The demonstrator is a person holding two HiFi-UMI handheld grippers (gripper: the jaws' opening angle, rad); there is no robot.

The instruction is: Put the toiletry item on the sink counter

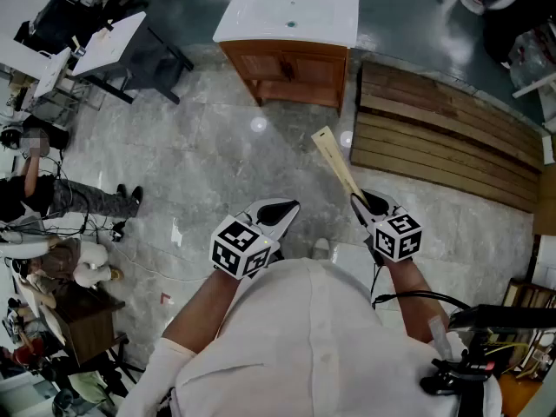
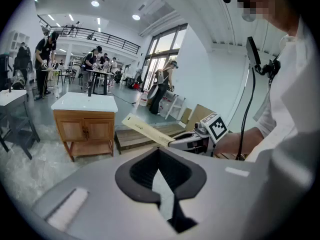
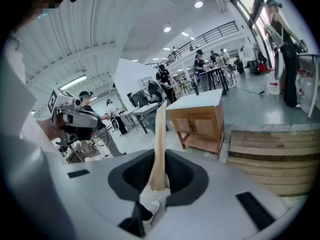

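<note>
The toiletry item is a long, flat cream box [image 1: 334, 163]. My right gripper [image 1: 369, 205] is shut on its near end, and the box points forward and up toward the sink. In the right gripper view the box [image 3: 160, 144] rises from between the jaws. The white sink counter [image 1: 287, 11] tops a wooden cabinet a few steps ahead across the floor; it also shows as the sink counter [image 2: 85, 102] and the sink counter [image 3: 200, 101]. My left gripper [image 1: 278, 211] is held at waist height beside the right one, jaws together and empty.
A wooden slatted pallet [image 1: 443, 133] lies on the floor right of the sink cabinet. A white table [image 1: 113, 42] stands at the far left, with people and cluttered gear along the left edge. A small wooden stand [image 1: 82, 315] is at my lower left.
</note>
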